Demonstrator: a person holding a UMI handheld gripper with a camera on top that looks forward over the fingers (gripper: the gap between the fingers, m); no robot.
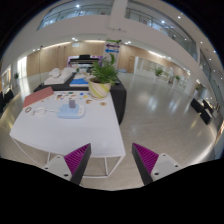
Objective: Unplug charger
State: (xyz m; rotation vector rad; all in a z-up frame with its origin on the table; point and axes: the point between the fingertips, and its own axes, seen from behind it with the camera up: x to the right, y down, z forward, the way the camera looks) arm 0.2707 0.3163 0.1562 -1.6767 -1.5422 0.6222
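Beyond claw (113,160), white surface (60,130) carries small items near potted plant (101,75). Claw fingers apart, holding nothing, well short of surface. Charger not discernible; risk: approach toward wrong item, knocking clutter beside plant.

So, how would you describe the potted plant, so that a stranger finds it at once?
Start at the white table beyond the open gripper. At its far corner stands the potted plant. It alone is tall, with green leaves in a yellowish pot; its neighbours on the table lie low.

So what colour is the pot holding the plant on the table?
Yellow pot, clearest in the gripper view.
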